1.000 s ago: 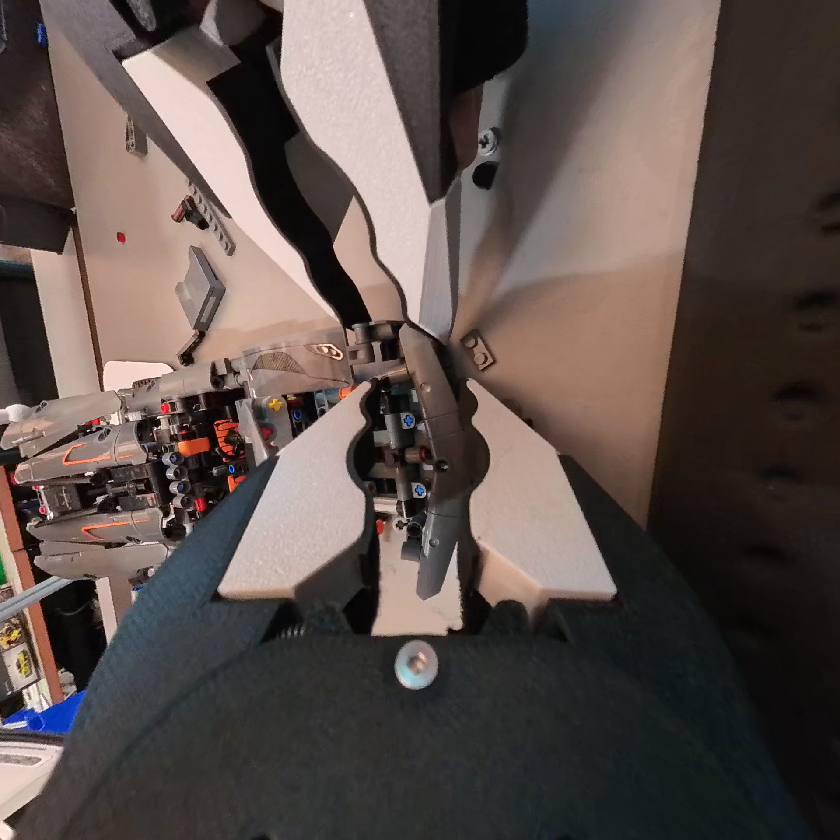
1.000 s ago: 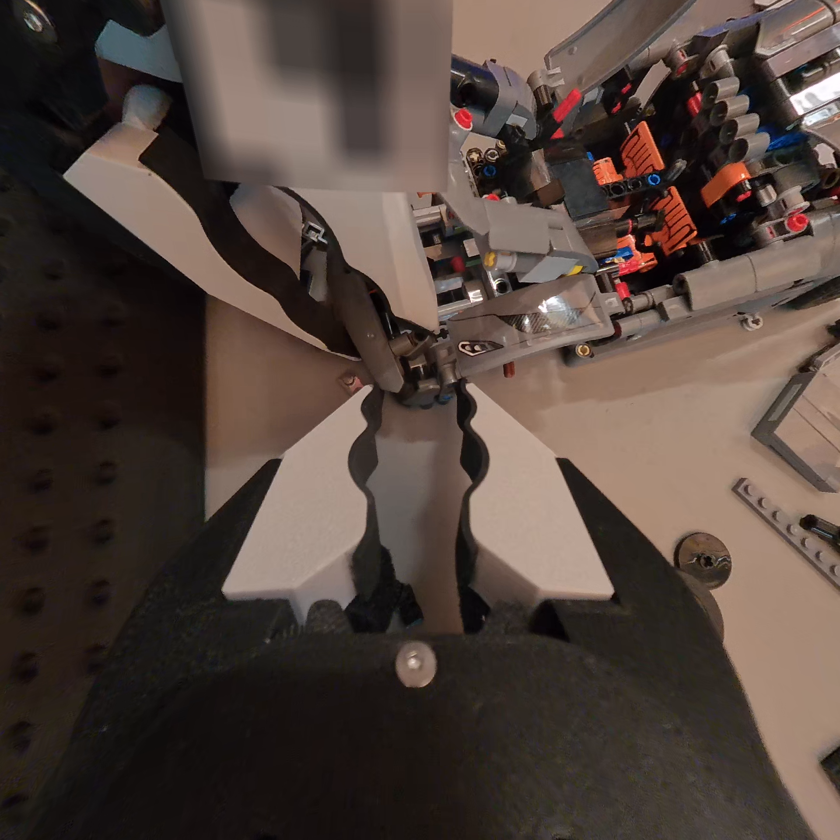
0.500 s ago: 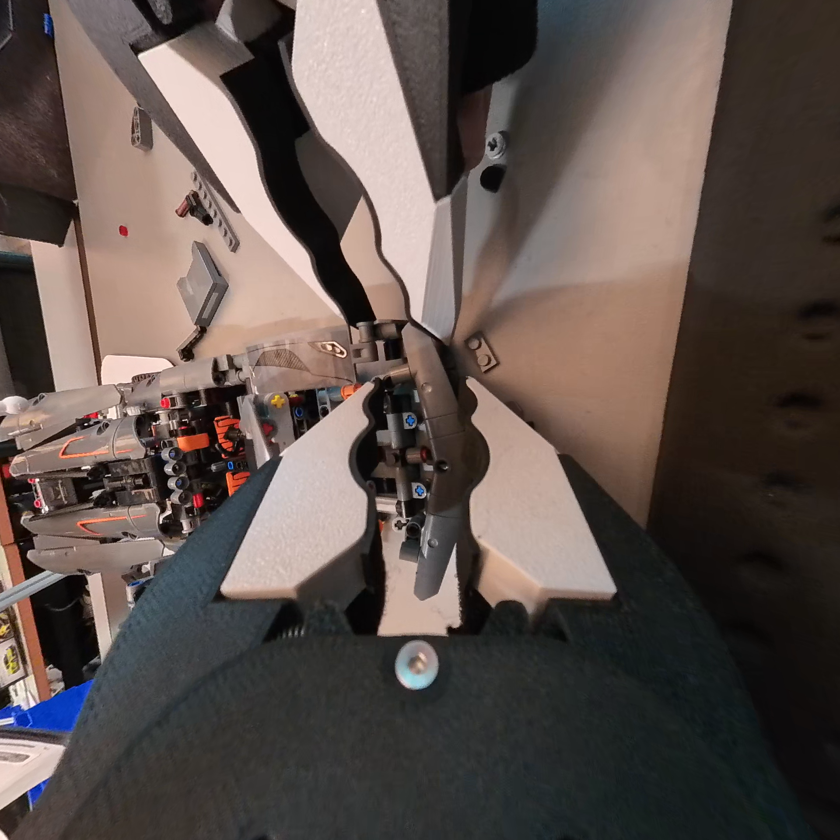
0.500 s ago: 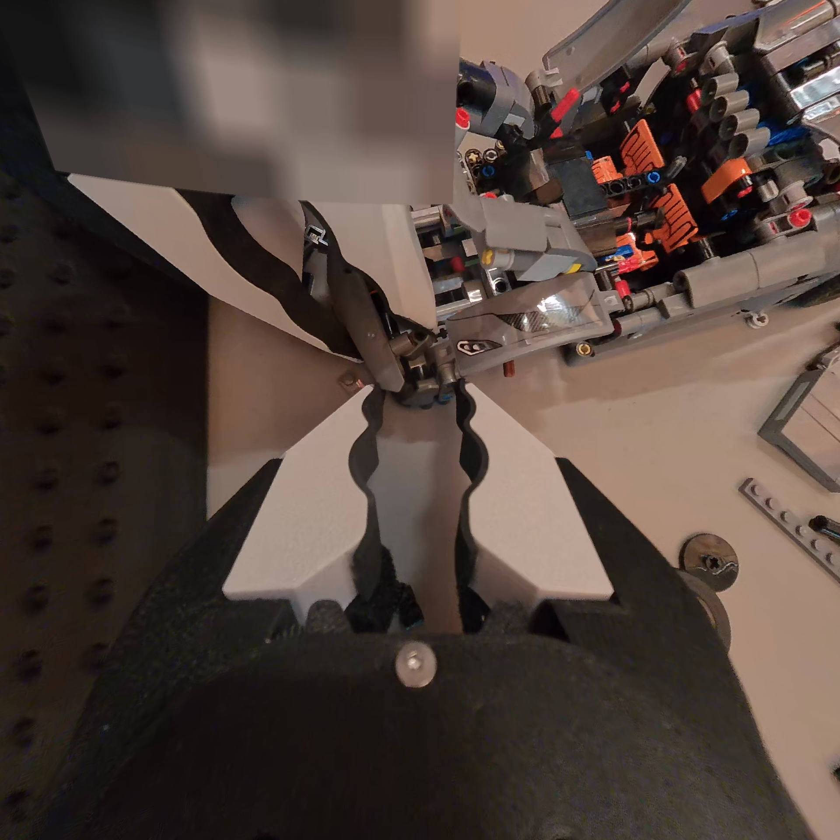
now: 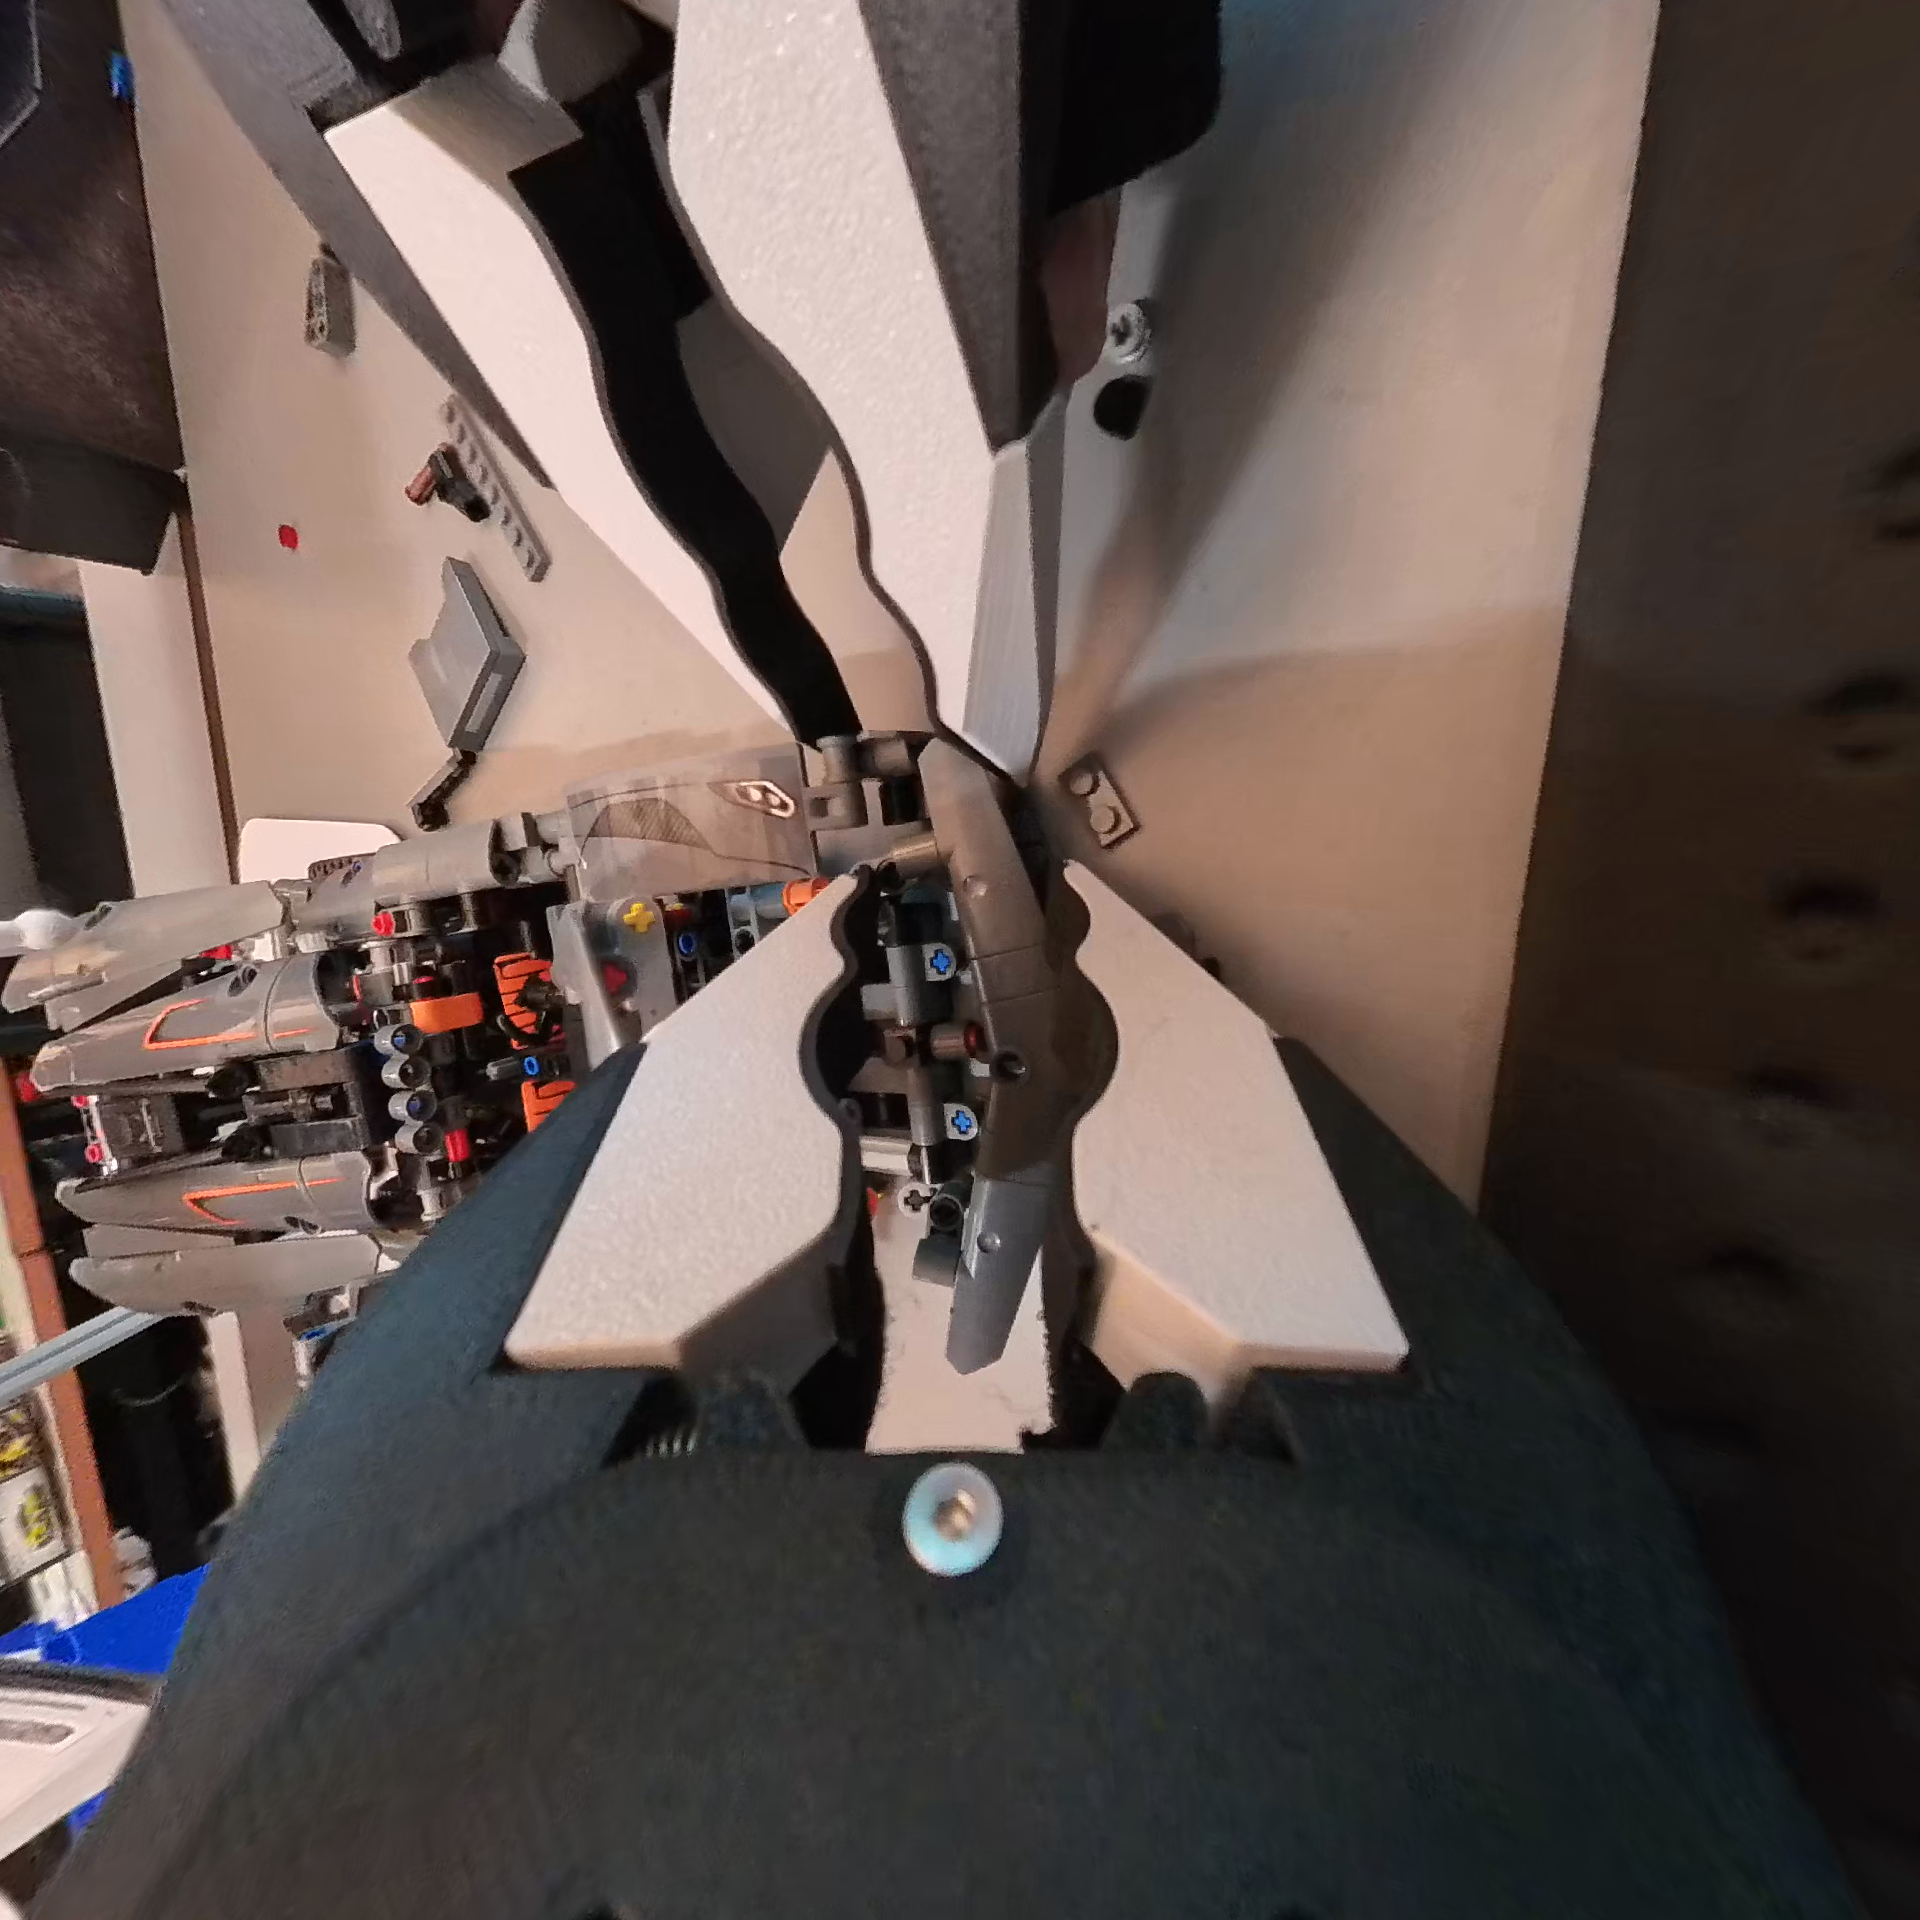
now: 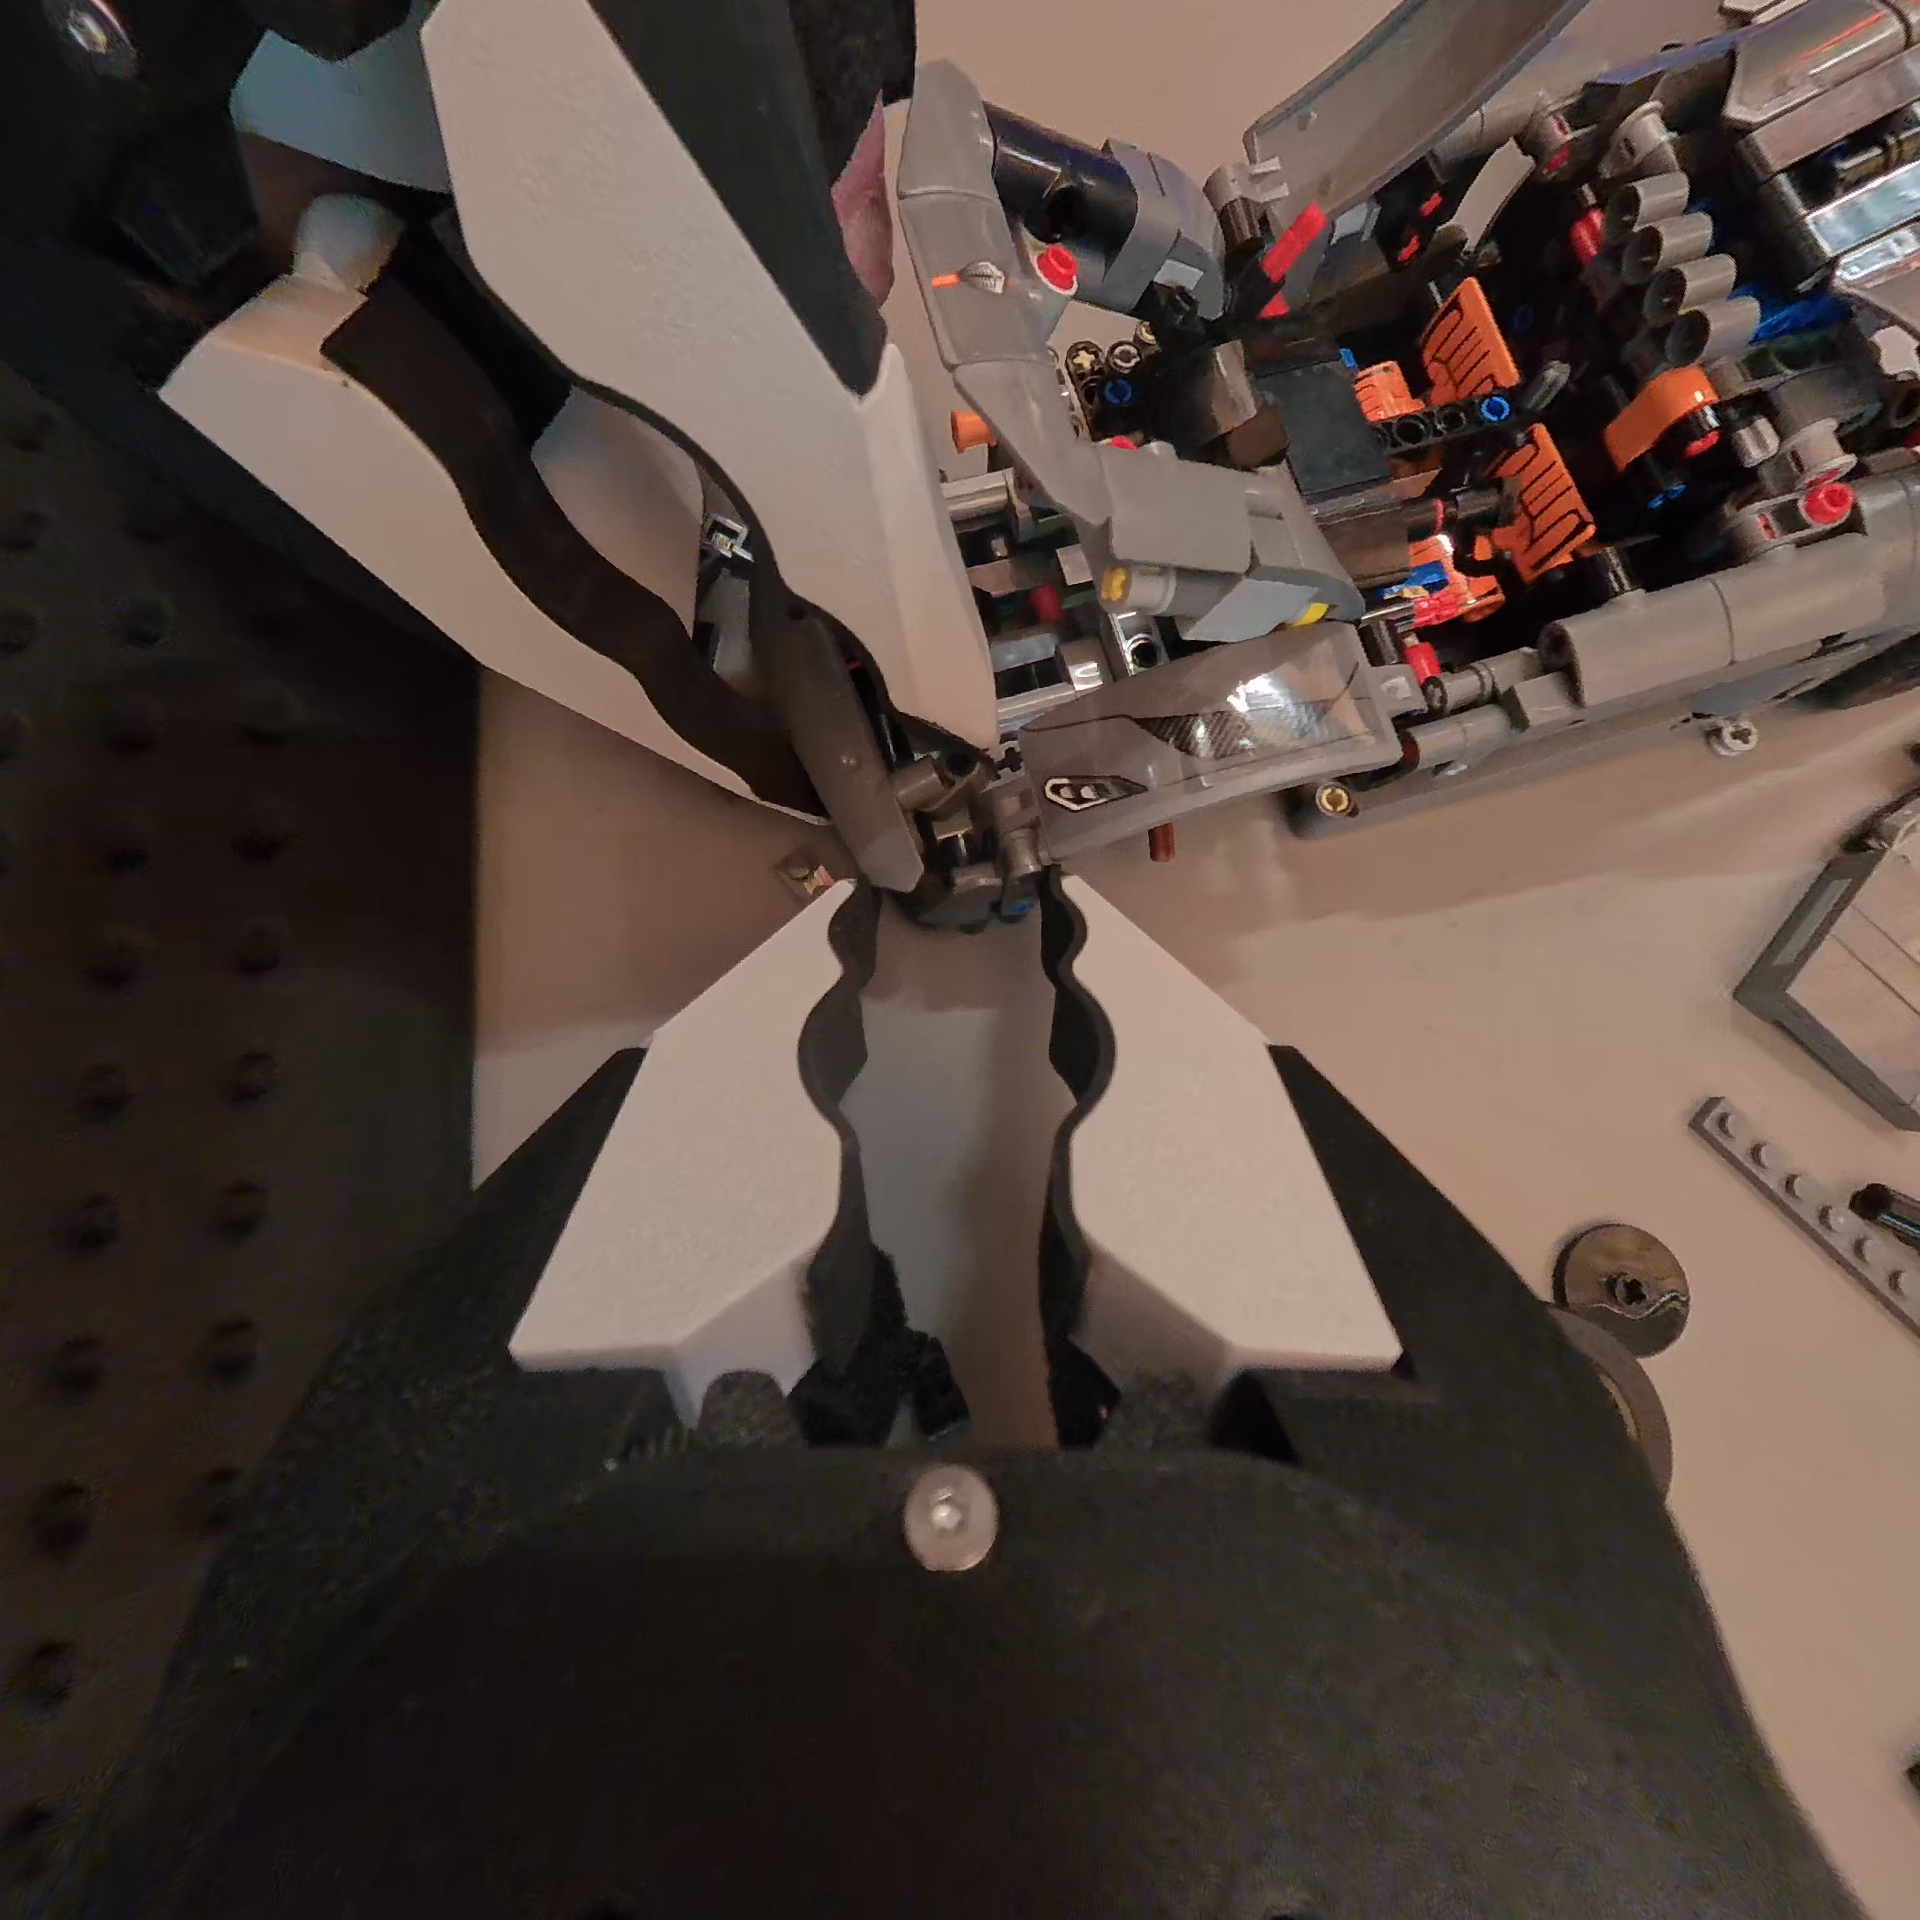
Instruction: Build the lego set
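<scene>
A large grey, black and orange lego car model (image 5: 312, 1039) lies on the pale table (image 5: 1299, 883); it also shows in the right wrist view (image 6: 1455, 520). My left gripper (image 5: 966, 883) is shut on the model's front end, with a dark grey curved panel (image 5: 1003, 935) between its fingers. My right gripper (image 6: 951, 894) is shut on the front corner of the model, right beside that panel (image 6: 831, 727). The two grippers meet tip to tip: the right gripper (image 5: 914, 748) comes in from the top of the left wrist view, and the left gripper (image 6: 904, 774) from the upper left of the right wrist view.
A small tan plate (image 5: 1101, 816) lies on the table by the fingertips. Loose parts lie farther off: a grey studded strip (image 6: 1808, 1205), a windscreen frame (image 6: 1849, 966), a round disc (image 6: 1621, 1288), a grey tile (image 5: 468, 675). A dark studded mat (image 6: 208, 935) borders the table. Only a small space, under 4 cm, lies between the two pairs of fingers. The right tips stand about 12 cm off the round disc (image 6: 1621, 1288).
Almost nothing. Both grippers keep their hold on the model's front end; the views have shifted only slightly.
</scene>
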### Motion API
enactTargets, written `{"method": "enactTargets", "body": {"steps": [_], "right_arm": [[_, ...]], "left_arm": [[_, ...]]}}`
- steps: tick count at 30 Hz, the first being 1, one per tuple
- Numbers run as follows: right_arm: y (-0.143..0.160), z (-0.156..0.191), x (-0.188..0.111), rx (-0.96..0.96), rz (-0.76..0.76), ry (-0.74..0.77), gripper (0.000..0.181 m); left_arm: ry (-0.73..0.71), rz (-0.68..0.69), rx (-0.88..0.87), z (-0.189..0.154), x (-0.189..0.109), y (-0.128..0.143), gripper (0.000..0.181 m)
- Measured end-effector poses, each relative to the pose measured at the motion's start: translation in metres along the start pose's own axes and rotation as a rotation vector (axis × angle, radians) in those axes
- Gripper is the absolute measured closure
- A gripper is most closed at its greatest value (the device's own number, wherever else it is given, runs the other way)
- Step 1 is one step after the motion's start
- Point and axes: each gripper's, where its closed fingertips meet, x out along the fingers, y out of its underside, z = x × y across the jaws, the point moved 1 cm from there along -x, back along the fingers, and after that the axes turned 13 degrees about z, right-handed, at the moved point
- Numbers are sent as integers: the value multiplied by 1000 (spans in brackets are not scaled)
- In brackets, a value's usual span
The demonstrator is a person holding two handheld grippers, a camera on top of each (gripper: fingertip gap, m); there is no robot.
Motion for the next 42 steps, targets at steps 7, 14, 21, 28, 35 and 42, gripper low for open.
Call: {"method": "enactTargets", "body": {"steps": [7,14,21,28,35,42], "right_arm": [[0,0,0,-1,-1,0,151],[0,0,-1,-2,-7,-4,151],[10,-2,3,7,36,14,155],[10,2,-5,-21,19,21,158],[-8,13,-24,-79,-107,29,160],[-12,16,-17,-100,-96,40,159]], "left_arm": [[-1,-4,-1,0,0,0,151],[0,-8,1,-1,-1,0,152],[32,-26,6,3,-24,11,148],[17,64,-16,1,-33,74,154],[65,38,-104,-4,-28,88,147],[52,14,-107,-7,-19,78,151]]}}
